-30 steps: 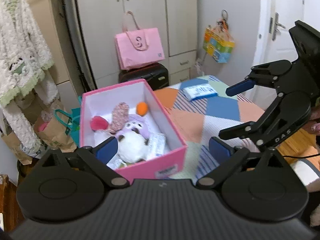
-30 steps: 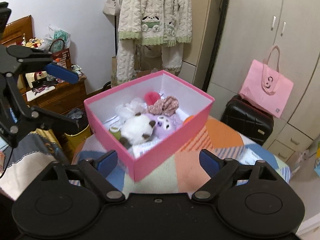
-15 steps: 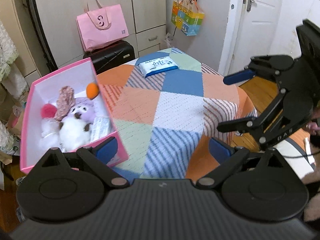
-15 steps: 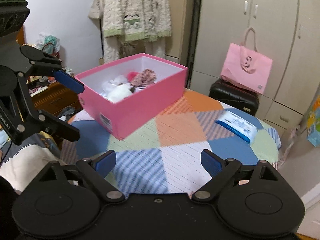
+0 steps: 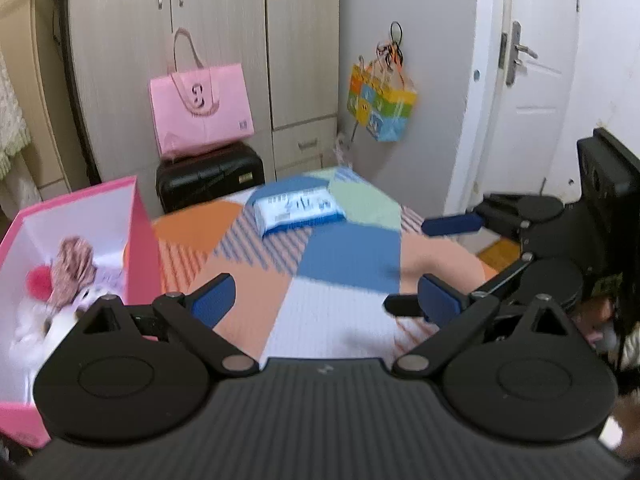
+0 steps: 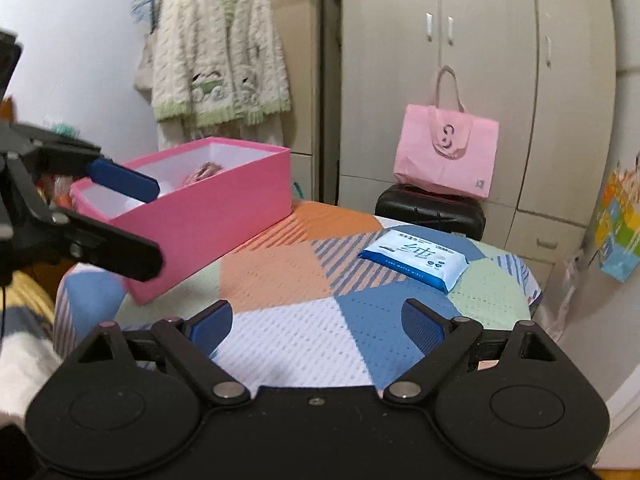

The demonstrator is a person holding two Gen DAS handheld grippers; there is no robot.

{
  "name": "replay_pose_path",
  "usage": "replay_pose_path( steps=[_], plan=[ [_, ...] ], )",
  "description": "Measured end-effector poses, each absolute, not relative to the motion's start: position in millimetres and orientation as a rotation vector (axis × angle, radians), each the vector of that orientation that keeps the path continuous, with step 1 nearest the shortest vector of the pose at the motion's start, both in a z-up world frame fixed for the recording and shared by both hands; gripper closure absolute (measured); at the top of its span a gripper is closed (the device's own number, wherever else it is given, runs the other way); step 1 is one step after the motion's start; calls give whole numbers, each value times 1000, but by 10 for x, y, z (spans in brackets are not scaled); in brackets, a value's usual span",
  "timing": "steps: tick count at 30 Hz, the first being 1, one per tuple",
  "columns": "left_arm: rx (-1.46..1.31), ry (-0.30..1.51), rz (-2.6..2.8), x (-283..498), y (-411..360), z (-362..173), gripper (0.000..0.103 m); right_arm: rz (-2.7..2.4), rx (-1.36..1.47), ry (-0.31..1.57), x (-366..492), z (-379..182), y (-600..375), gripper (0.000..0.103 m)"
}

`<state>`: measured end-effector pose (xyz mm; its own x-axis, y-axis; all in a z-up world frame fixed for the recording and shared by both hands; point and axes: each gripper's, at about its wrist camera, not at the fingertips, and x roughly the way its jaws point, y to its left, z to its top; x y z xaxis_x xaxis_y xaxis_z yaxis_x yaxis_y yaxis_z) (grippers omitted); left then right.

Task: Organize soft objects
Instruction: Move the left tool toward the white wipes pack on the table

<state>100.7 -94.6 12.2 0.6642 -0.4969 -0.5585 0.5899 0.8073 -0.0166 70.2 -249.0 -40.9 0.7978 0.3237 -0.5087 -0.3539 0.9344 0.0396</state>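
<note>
Nearest, the left gripper (image 5: 324,300) and the right gripper (image 6: 318,322) both hang over the tabletop (image 6: 288,340) with jaws spread wide and nothing between them; their pads are dark blue on black linkages. Beneath them lies a woven, ribbed cloth of orange, blue, white and pale green patches, some striped. At the left stands a rectangular pink cardboard box (image 6: 208,216) with a white inside; it holds soft toys, a white plush (image 5: 36,320), a red pompom (image 5: 39,282) and a mottled pink knitted piece (image 5: 74,268), all well left of both grippers. Farther on, a flat blue-and-white plastic wipes pack (image 6: 414,258) lies ahead of the jaws, apart from them. Beyond the tabletop sits a black hard-shell suitcase (image 6: 430,210) with a pink tote bag (image 6: 446,150) on it, before pale wardrobe doors.
</note>
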Motion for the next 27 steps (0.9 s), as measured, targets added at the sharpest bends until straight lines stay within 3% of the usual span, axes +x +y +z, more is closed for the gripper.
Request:
replay_pose_path(
  steps=[13, 20, 27],
  plan=[
    [21, 617, -574, 2128, -1450, -333, 5, 299, -22, 644, 1678, -868, -2802, 10],
    [-133, 770, -502, 2845, -1535, -785, 8, 236, -70, 680, 2167, -957, -2872, 14],
    [-208, 750, -388, 3184, -1548, -948, 8, 305, 6, 676, 2489, -1049, -3054, 14]
  ],
)
